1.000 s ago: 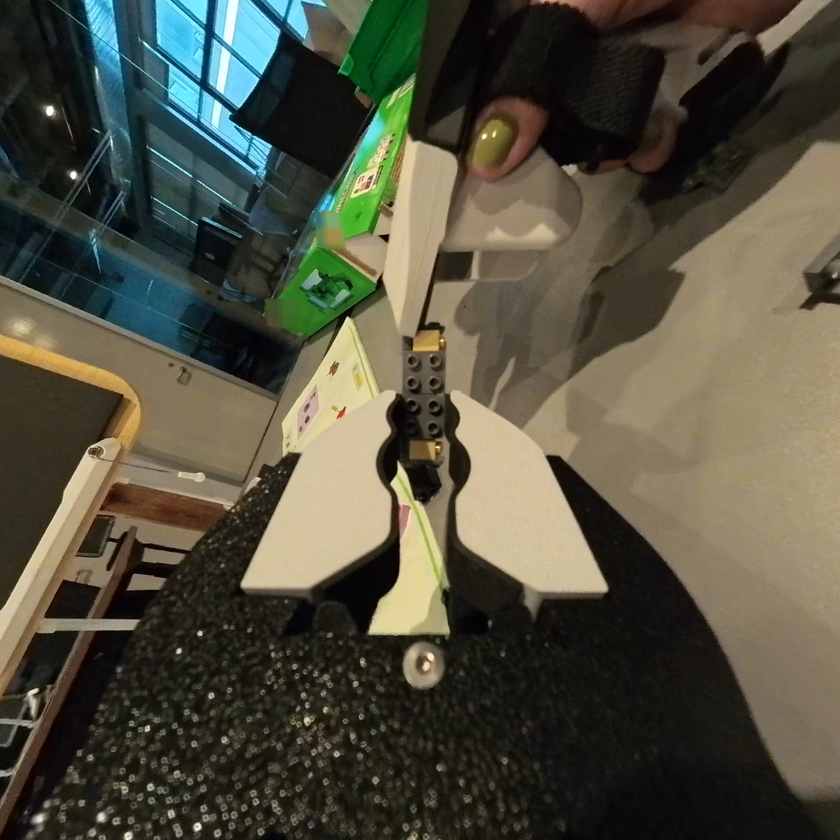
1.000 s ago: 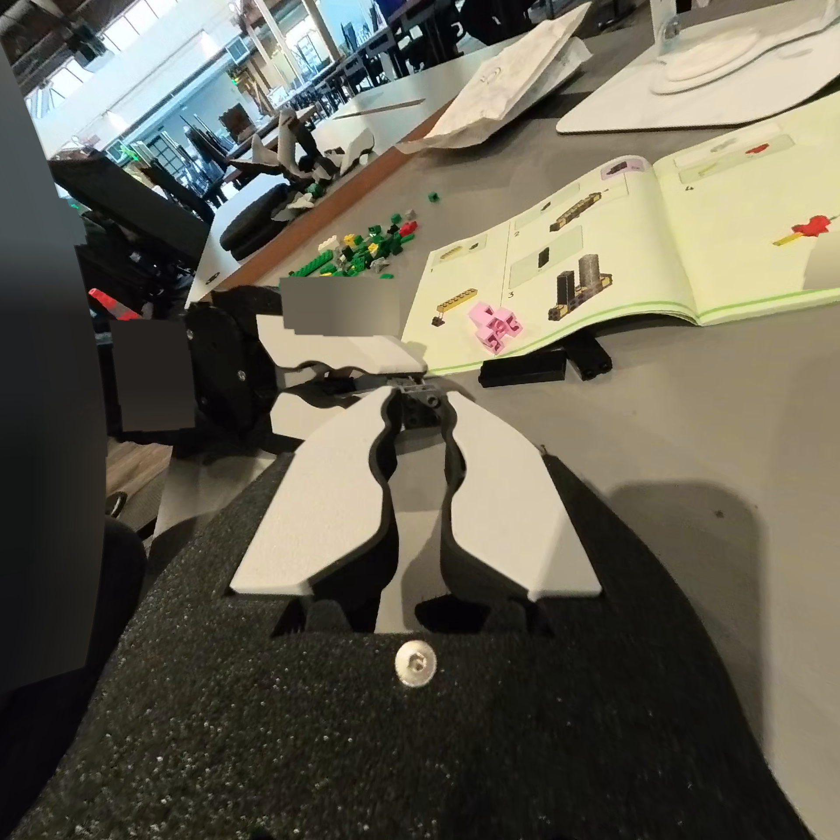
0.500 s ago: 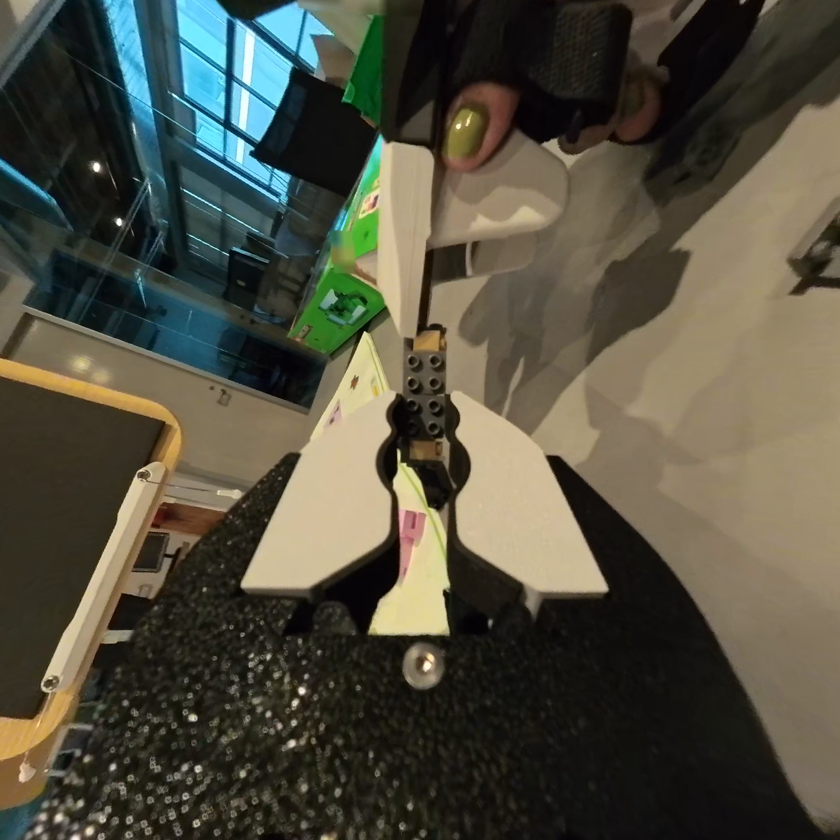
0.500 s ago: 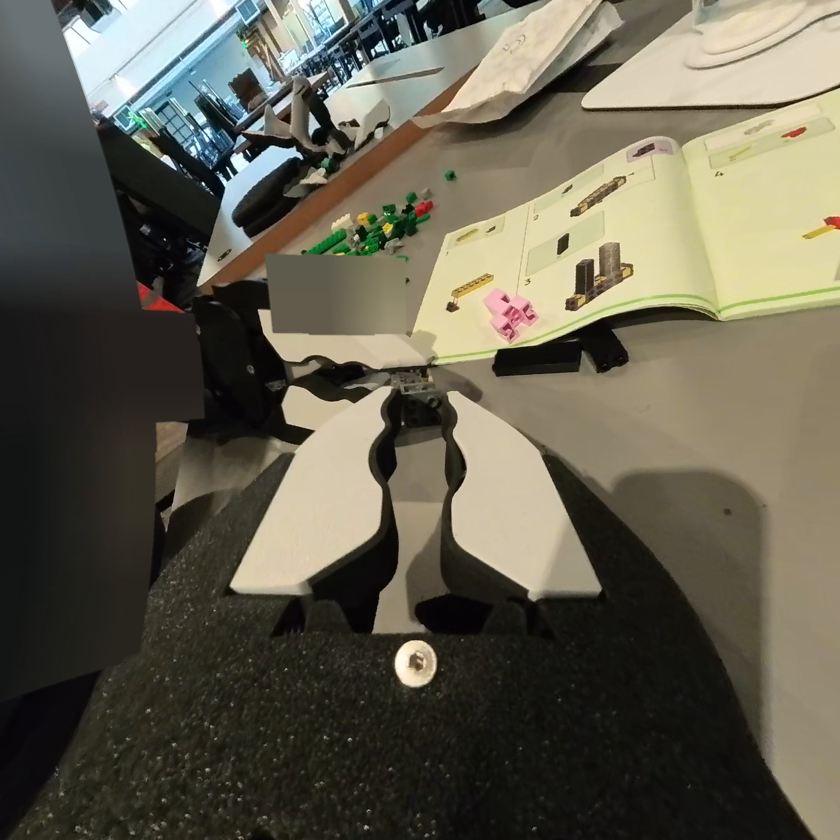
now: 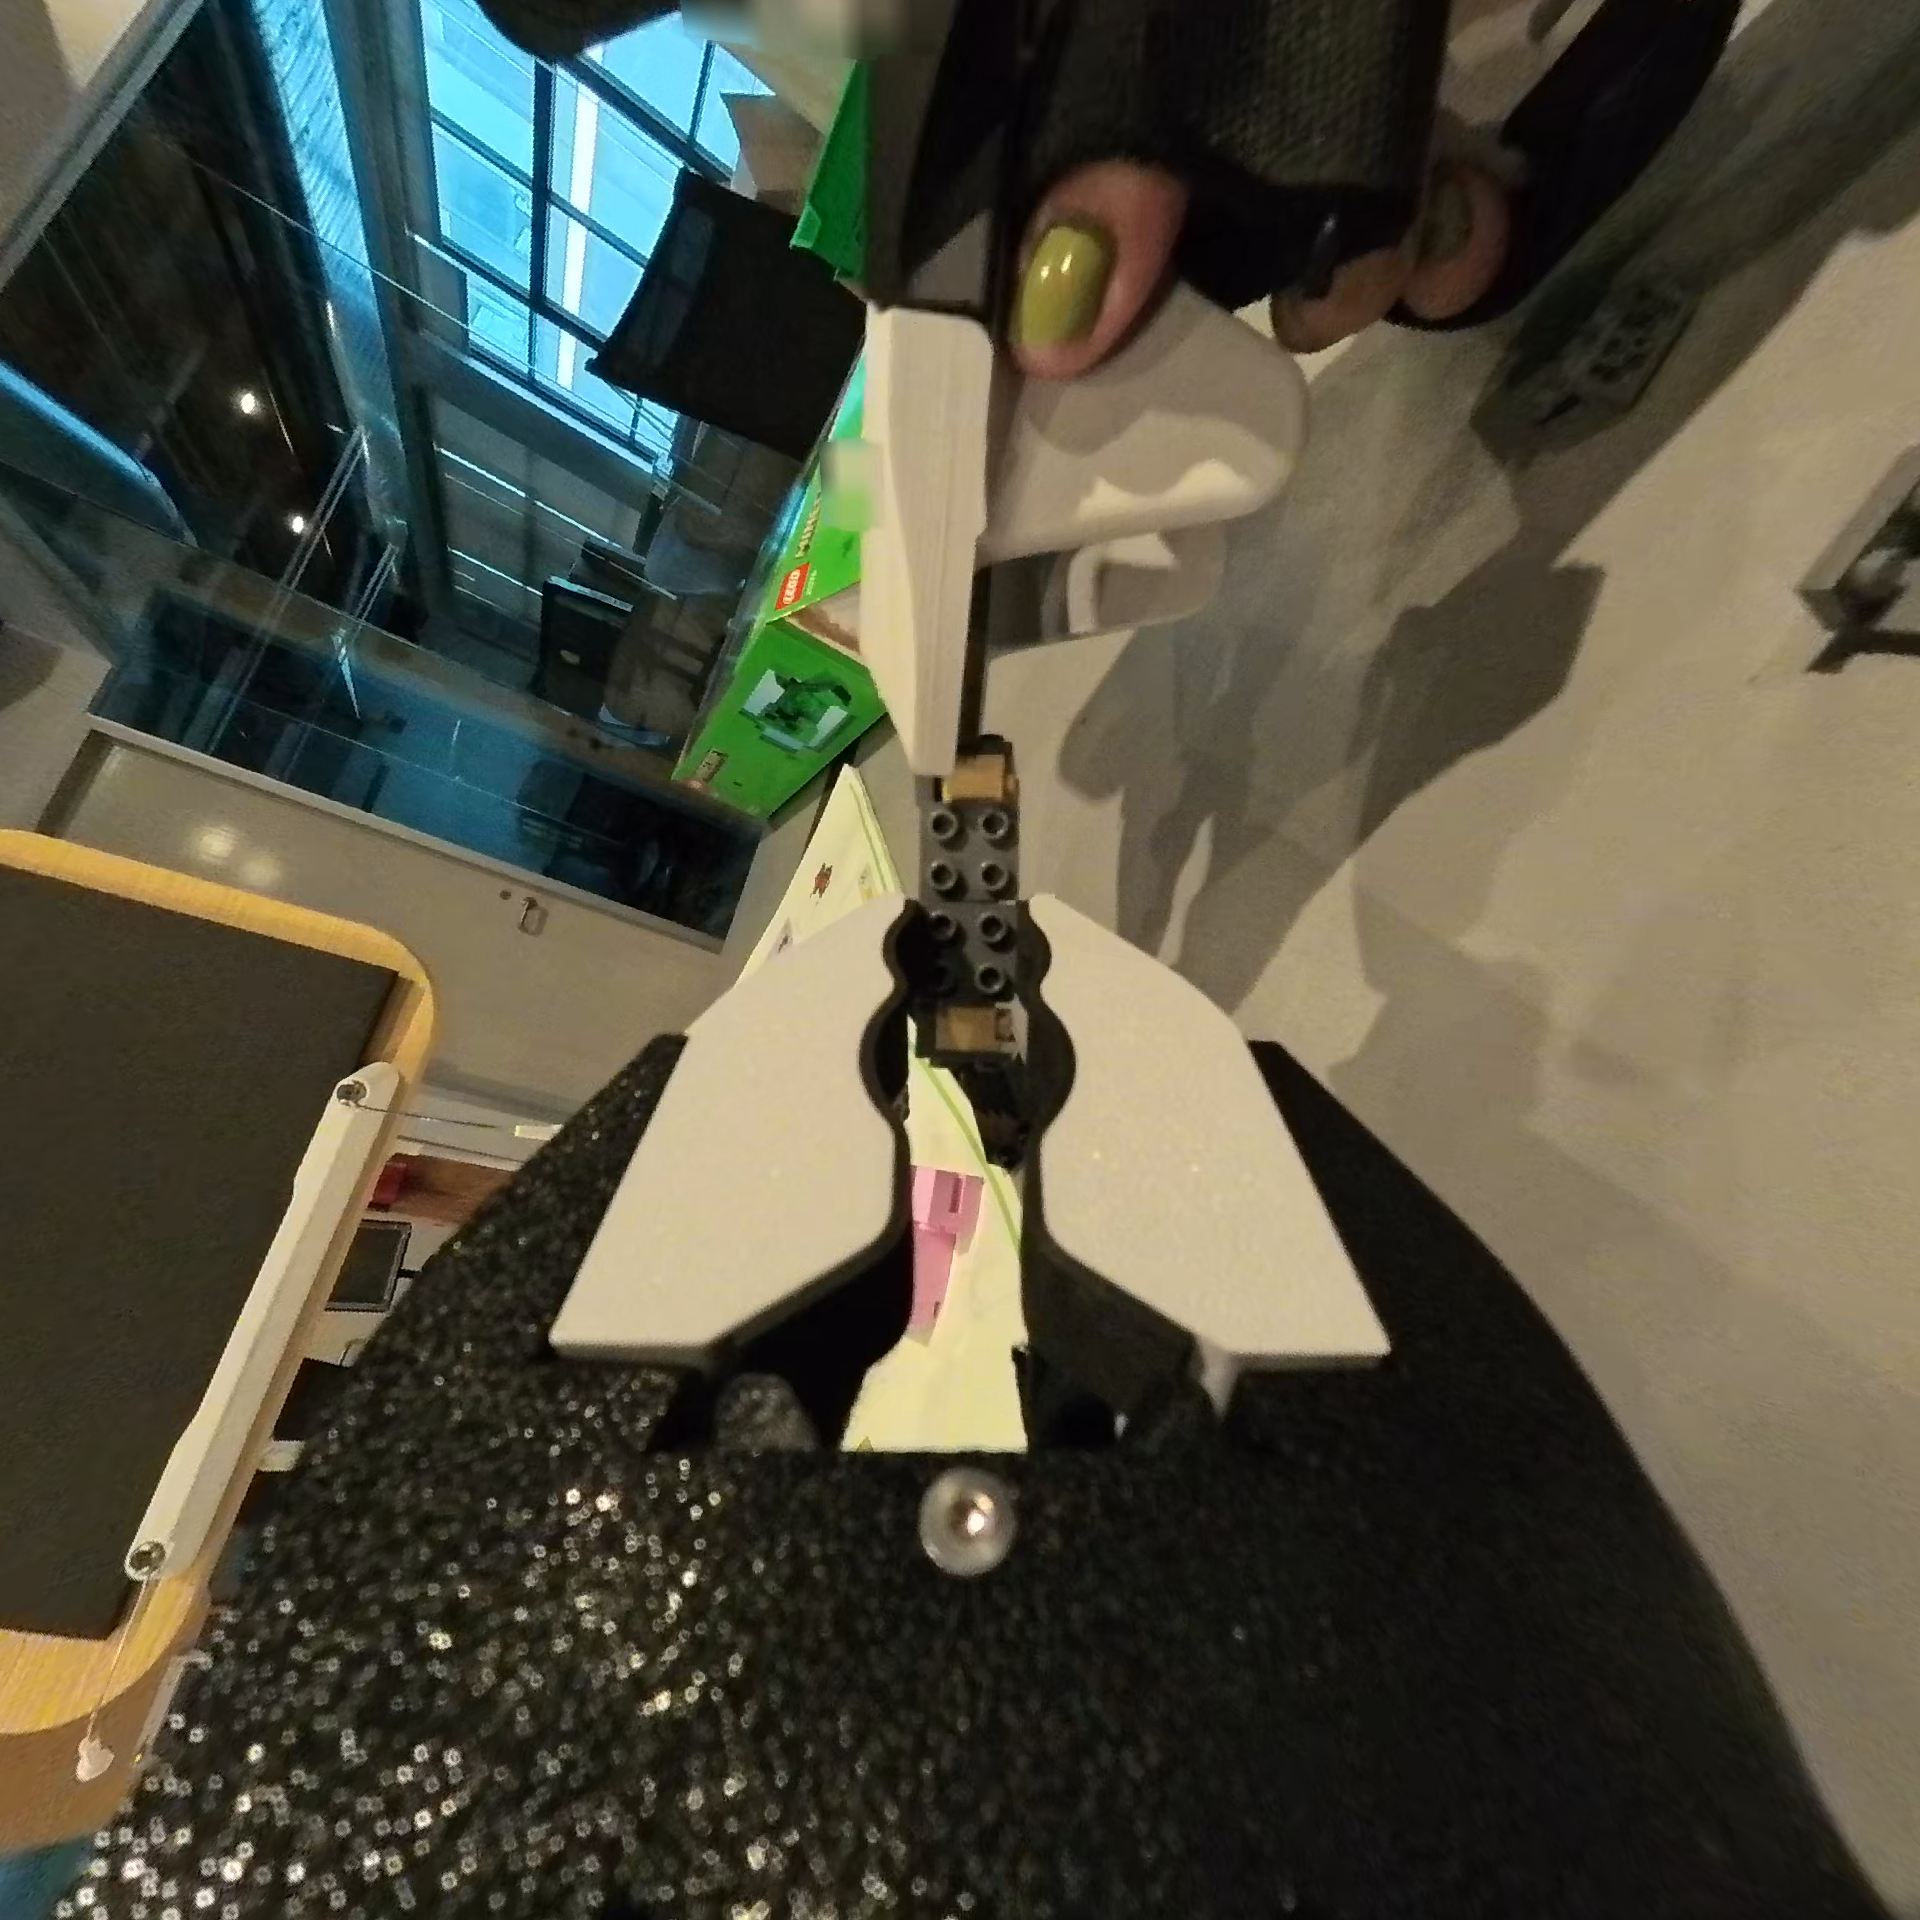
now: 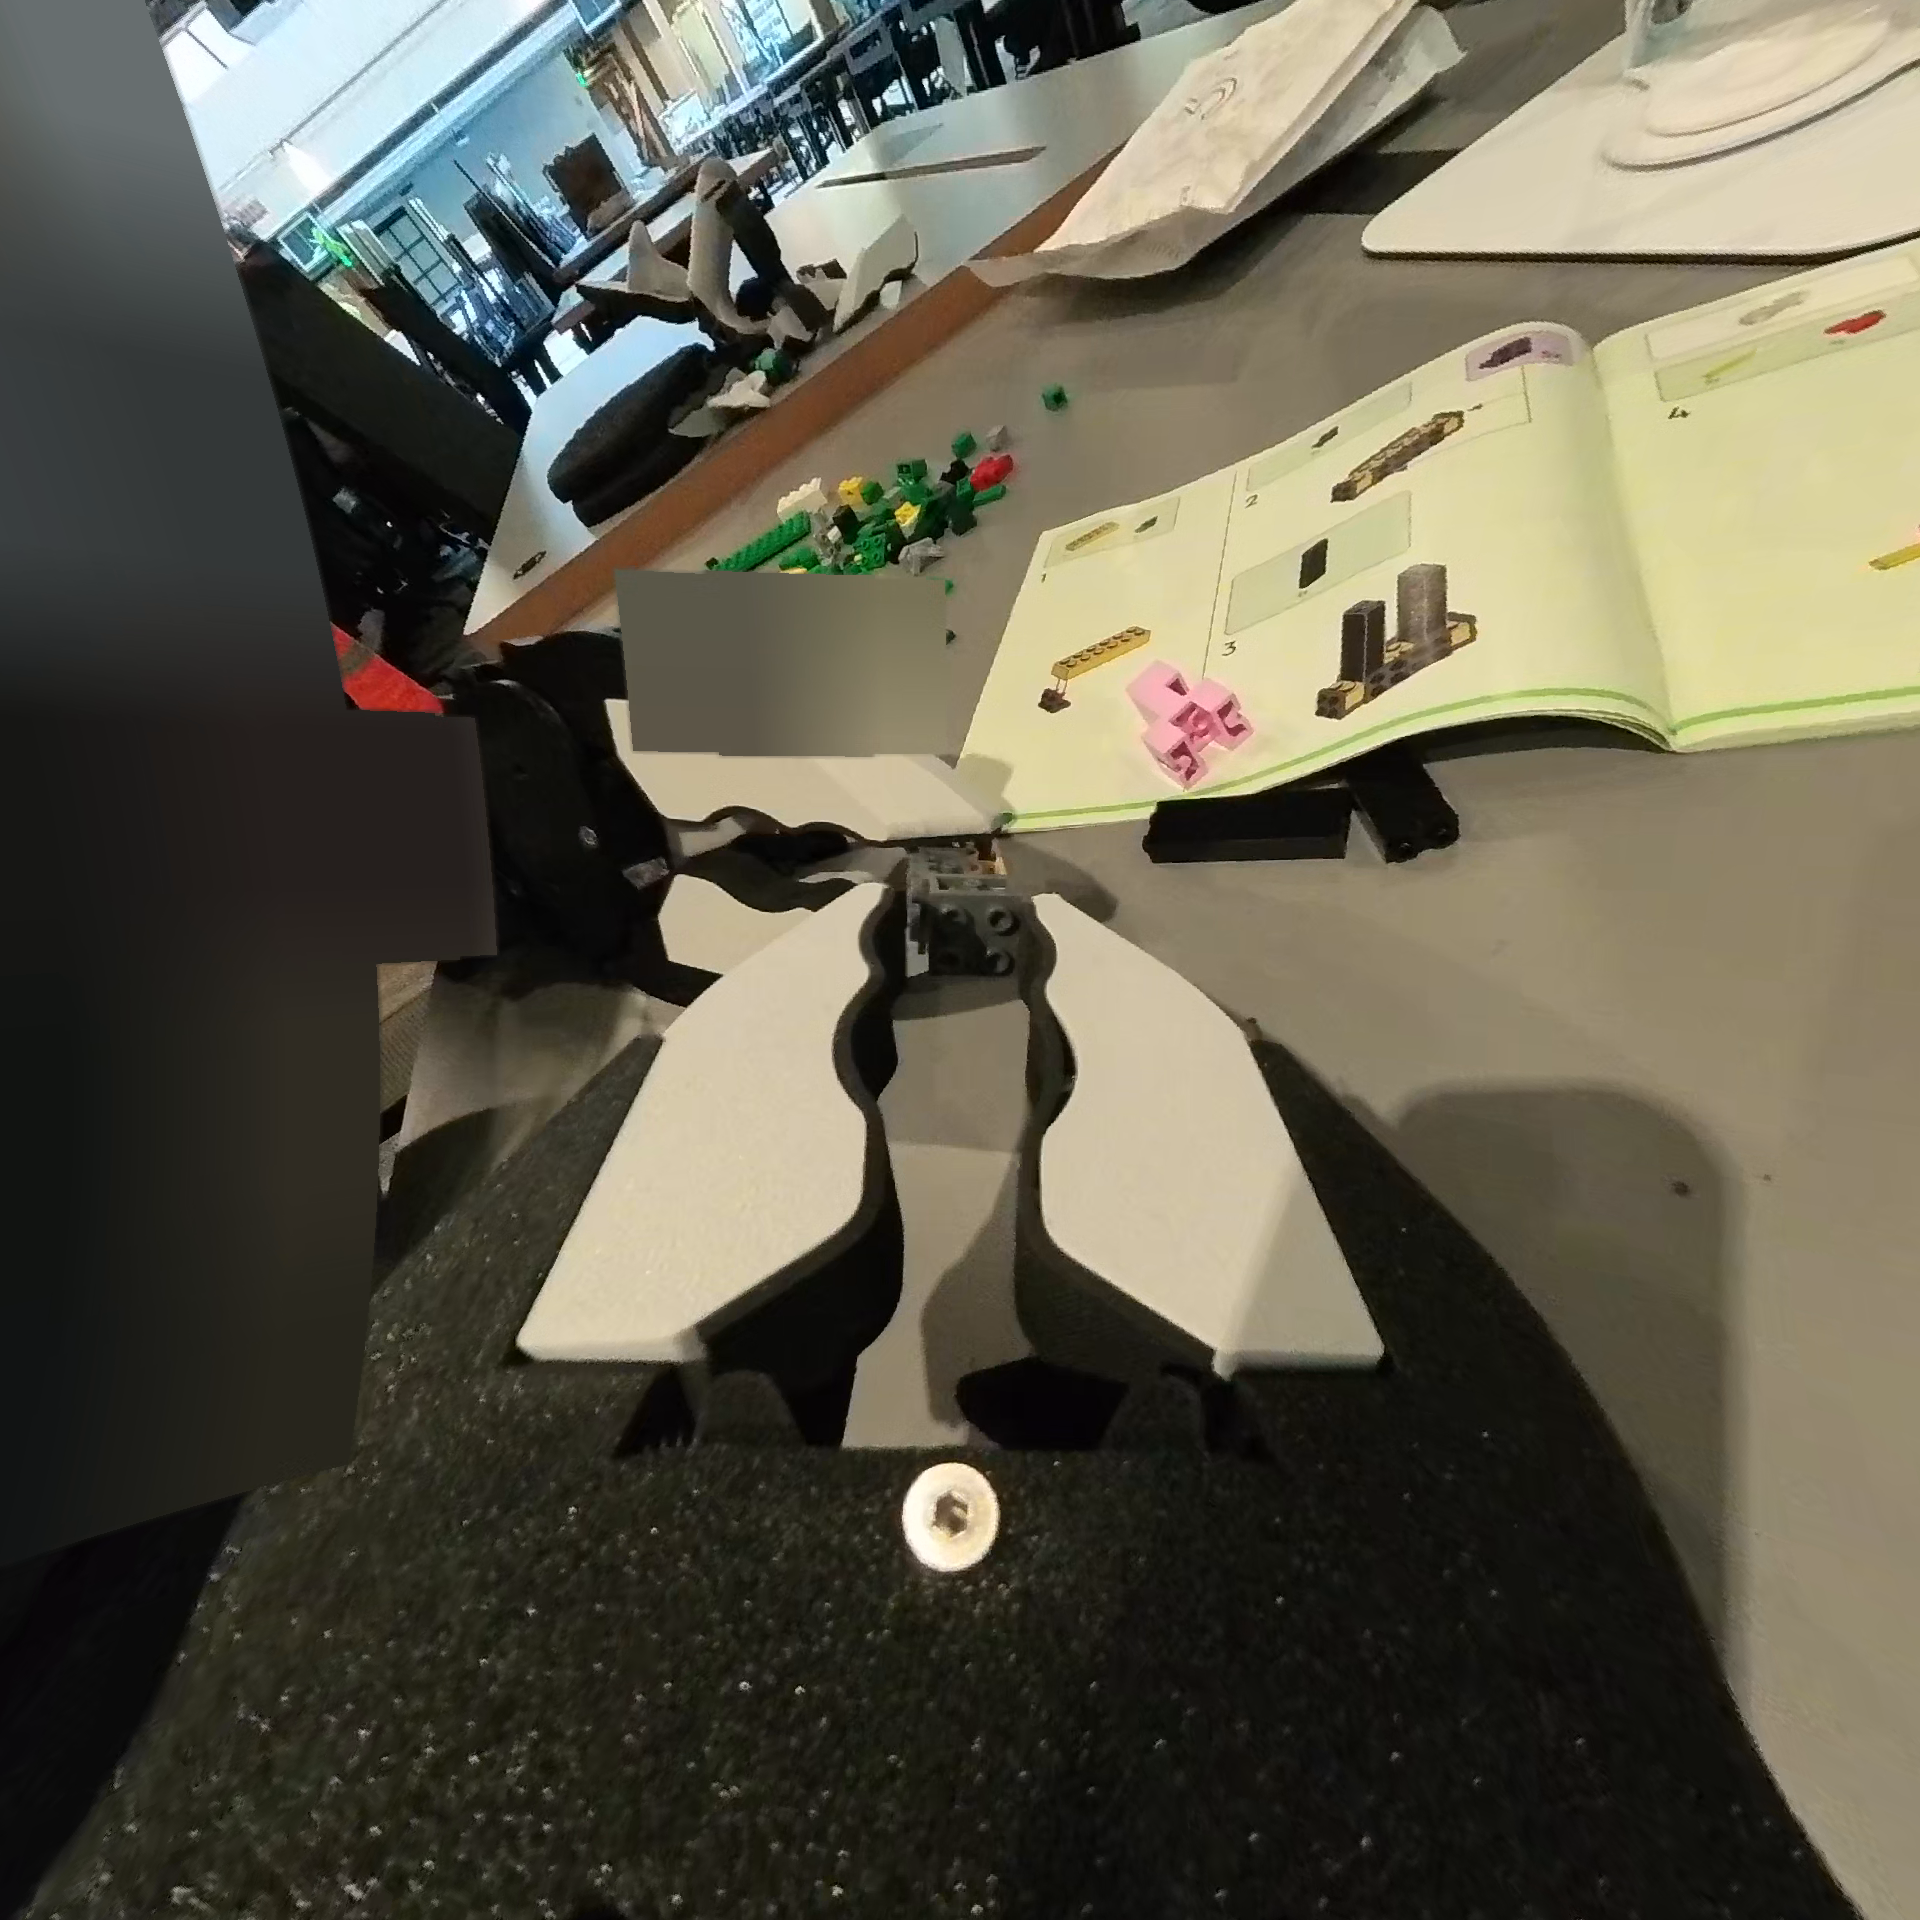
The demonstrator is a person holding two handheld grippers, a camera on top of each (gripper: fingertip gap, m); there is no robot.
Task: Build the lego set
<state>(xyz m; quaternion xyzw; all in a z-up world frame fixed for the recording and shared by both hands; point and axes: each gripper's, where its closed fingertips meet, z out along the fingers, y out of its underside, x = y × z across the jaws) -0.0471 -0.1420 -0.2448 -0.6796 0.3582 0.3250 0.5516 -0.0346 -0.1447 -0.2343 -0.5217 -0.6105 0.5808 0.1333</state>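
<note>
Grey bench [image 6: 1558, 987] carries everything seen beyond the jaws. An open instruction booklet [image 6: 1455, 582] with pale green pages is seen ahead-right of the right jaws; build diagrams and step numbers are printed on it, content not repeated. A green set box [image 5: 790, 717] is seen past the left jaws, up-left; a brand logo is printed on it. A loose brick pile [image 6: 873, 509], mostly green with yellow, red and white, is seen far ahead of the right jaws. Two black bricks [image 6: 1299, 826] lie at the booklet's near edge, ahead-right. A pink brick cluster [image 6: 1190, 717] sits on the booklet page.

Task part: small assembly [image 5: 971, 914], a dark grey studded block on a tan plate, a black piece at the near end.

Left gripper [image 5: 966, 935]: jaws closed on the sides of the assembly, studs facing the camera, the tan end projecting past the tips.

Right gripper [image 6: 961, 935]: jaws clamped on the other end of the same assembly [image 6: 966, 925], meeting the left gripper tip to tip. It is held by a gloved hand [image 5: 1195, 208].
</note>
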